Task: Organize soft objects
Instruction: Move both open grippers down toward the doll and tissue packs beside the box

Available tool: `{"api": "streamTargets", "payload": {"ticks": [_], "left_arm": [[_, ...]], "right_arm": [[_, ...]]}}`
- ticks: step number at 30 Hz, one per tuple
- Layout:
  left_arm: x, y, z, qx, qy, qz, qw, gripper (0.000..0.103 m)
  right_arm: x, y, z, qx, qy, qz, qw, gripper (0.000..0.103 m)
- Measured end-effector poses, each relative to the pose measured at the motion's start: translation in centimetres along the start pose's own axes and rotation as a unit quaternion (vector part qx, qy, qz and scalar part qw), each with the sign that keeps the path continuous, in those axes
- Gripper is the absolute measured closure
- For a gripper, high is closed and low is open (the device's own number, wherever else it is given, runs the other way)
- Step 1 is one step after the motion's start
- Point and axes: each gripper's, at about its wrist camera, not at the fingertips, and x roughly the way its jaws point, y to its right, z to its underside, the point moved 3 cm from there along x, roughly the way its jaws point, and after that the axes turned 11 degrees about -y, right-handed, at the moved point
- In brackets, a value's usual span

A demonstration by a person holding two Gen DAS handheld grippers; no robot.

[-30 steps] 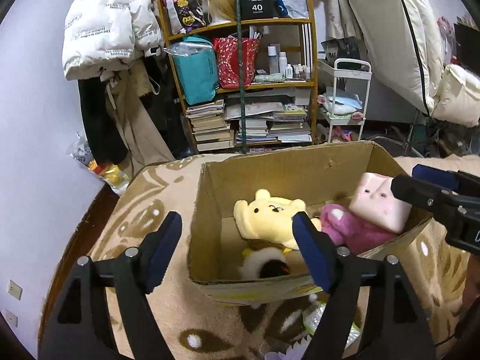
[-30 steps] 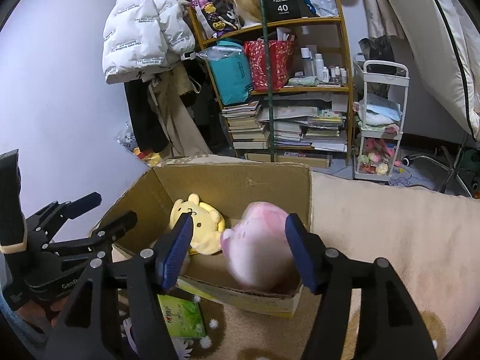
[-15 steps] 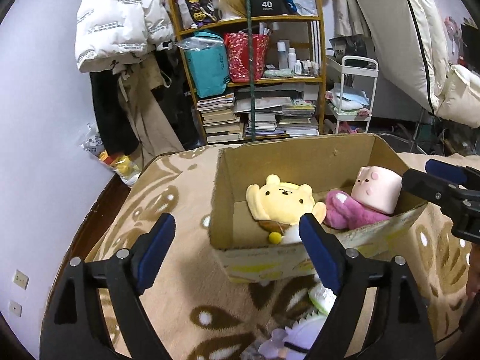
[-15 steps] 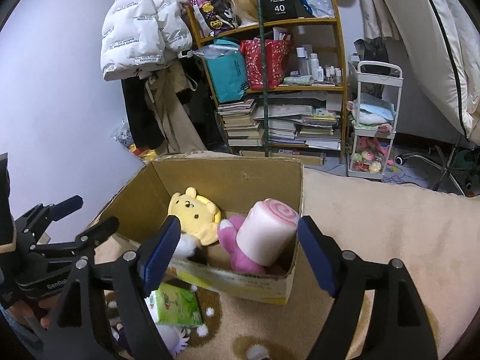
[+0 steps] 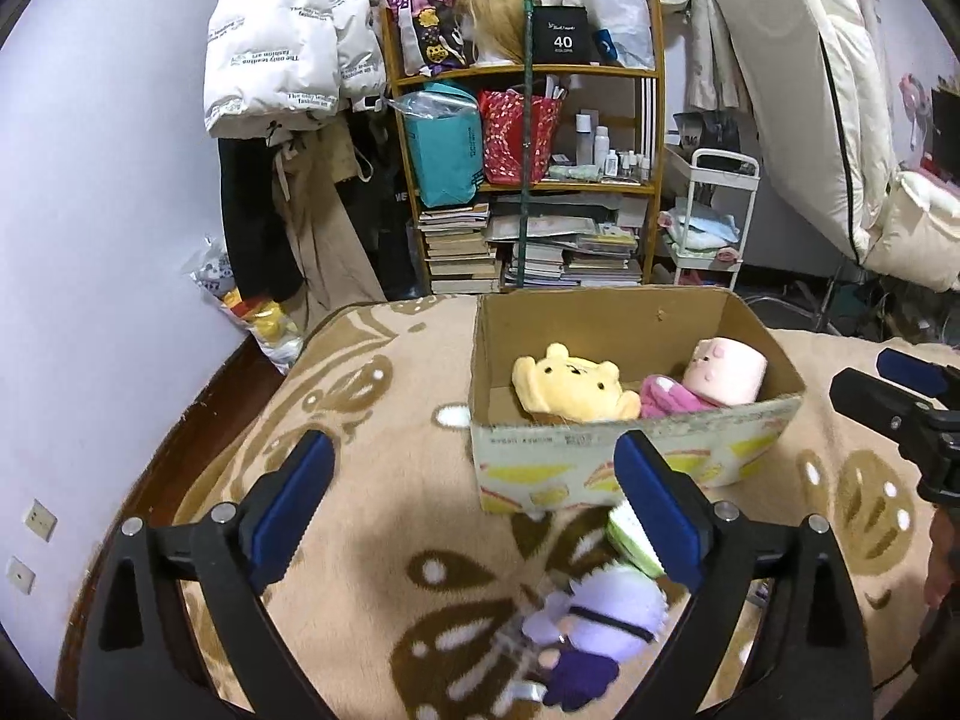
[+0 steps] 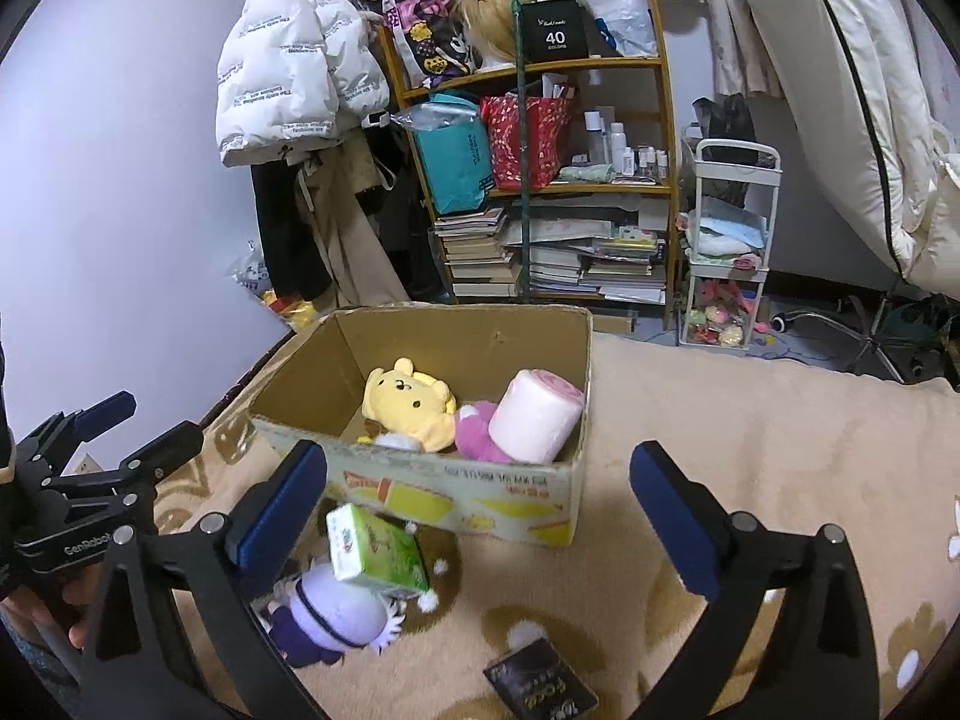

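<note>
Purple plush doll (image 5: 591, 618) is lying near the left gripper (image 5: 474, 510), low and right of centre; both grippers' fingers are spreading wide, holding nothing. Right gripper (image 6: 480, 516) is hovering farther off.

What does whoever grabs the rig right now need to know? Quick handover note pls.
Left gripper: open, empty, above the blanket short of the cardboard box.
Right gripper: open, empty, in front of the box.
In the box: yellow bear plush, pink plush, pink-and-white roll plush leaning at the right end.
Left outside, on the blanket in front of the box: purple-and-white plush doll, with a green tissue pack on top of it, and a dark packet nearer the camera.
Likely next: box the doll; the tissue pack may need shifting first.
</note>
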Motion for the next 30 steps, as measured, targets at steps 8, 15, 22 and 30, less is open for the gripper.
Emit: {"api": "streamTargets", "payload": {"ticks": [8, 15, 22, 30], "left_arm": [[-2.4, 0.0, 2.2, -0.003, -0.002, 0.010, 0.9999, 0.009], [-3.2, 0.3, 3.9, 0.009, -0.011, 0.009, 0.9999, 0.009], [-2.2, 0.3, 4.4, 0.010, -0.036, 0.020, 0.9991, 0.009], [-0.4, 0.5, 4.6, 0.012, -0.055, 0.018, 0.9982, 0.009]], "right_arm": [[-2.1, -1.4, 1.5, -0.019, -0.002, 0.014, 1.000, 0.000], [-3.2, -2.1, 3.6, -0.022, -0.015, 0.025, 0.999, 0.000], [-2.9, -1.8, 4.2, -0.013, -0.030, 0.024, 0.999, 0.000], [-1.6, -0.9, 4.0, -0.001, -0.036, 0.052, 0.998, 0.000]]}}
